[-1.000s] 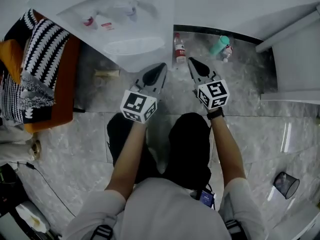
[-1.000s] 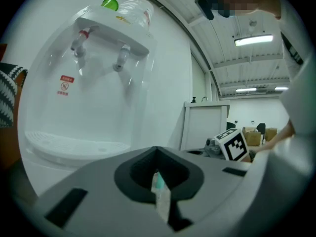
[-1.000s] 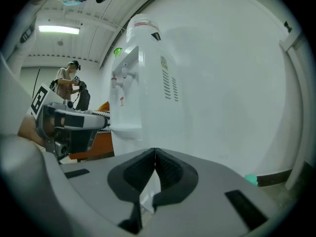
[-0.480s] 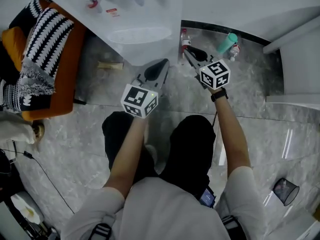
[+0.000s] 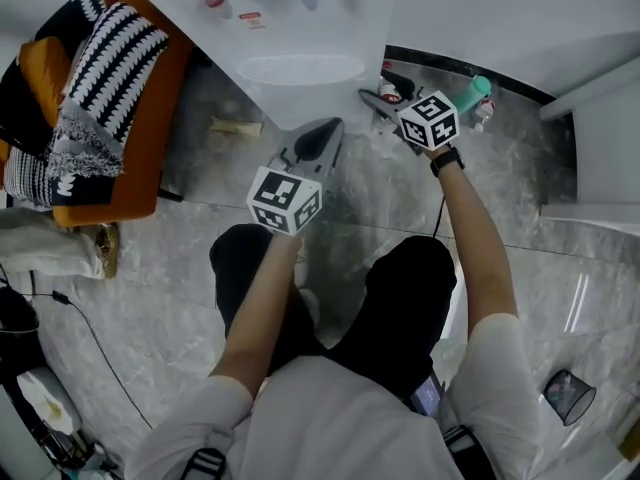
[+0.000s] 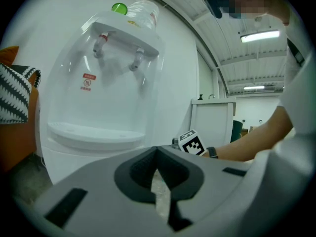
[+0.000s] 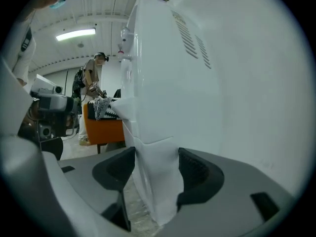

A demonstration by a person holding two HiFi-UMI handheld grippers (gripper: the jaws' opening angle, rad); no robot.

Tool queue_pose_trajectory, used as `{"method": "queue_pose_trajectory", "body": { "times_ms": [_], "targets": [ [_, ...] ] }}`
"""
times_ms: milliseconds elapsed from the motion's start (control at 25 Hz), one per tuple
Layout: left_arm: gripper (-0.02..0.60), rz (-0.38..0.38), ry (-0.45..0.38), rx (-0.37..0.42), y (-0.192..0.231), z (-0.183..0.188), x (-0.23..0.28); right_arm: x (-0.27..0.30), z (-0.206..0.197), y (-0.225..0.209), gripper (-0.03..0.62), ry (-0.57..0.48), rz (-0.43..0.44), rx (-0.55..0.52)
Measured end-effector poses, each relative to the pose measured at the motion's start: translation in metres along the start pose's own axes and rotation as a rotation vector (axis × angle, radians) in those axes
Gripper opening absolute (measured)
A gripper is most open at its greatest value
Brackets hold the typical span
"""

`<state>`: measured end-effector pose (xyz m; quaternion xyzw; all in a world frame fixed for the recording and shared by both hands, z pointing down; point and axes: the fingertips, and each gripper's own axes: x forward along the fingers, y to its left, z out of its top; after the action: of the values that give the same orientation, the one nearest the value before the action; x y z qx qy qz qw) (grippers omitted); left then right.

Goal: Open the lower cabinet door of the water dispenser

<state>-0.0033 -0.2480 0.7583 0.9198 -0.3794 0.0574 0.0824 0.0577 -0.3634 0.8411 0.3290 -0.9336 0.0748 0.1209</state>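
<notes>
The white water dispenser (image 5: pixel 300 28) stands at the top of the head view, its taps and drip tray filling the left gripper view (image 6: pixel 108 98). My right gripper (image 5: pixel 378 88) is at its right front corner. Its jaws have just been opening and now stand wide, one on each side of the lower cabinet door's edge (image 7: pixel 157 174); the right gripper (image 7: pixel 155 167) pads sit beside the panel without clamping it. My left gripper (image 5: pixel 328 130) hovers in front of the dispenser's base, and its jaws (image 6: pixel 157 154) meet with nothing between them.
An orange chair with a black-and-white cushion (image 5: pixel 120 98) stands left of the dispenser. A teal bottle (image 5: pixel 478 93) sits by the wall, a white cabinet (image 5: pixel 600 138) to the right. A wooden block (image 5: pixel 237 126) and a black mesh bin (image 5: pixel 568 396) lie on the marble floor.
My right gripper has moved forward to the dispenser's right corner and its jaws have spread from shut to wide. The left gripper has shifted only slightly.
</notes>
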Motion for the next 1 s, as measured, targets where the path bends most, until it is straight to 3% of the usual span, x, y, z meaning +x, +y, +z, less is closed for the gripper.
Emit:
{"method": "queue_pose_trajectory", "body": {
  "times_ms": [200,1000],
  "targets": [
    [0.002,0.009,0.001,-0.014,0.0033,0.0004,0.0009,0.0009,-0.0003,-0.0002,0.264,0.008,-0.036,0.02],
    [0.002,0.003,-0.01,-0.036,-0.0044,0.0046,-0.0067,-0.0031,-0.0013,0.0024,0.224,0.104,-0.037,0.057]
  ]
}}
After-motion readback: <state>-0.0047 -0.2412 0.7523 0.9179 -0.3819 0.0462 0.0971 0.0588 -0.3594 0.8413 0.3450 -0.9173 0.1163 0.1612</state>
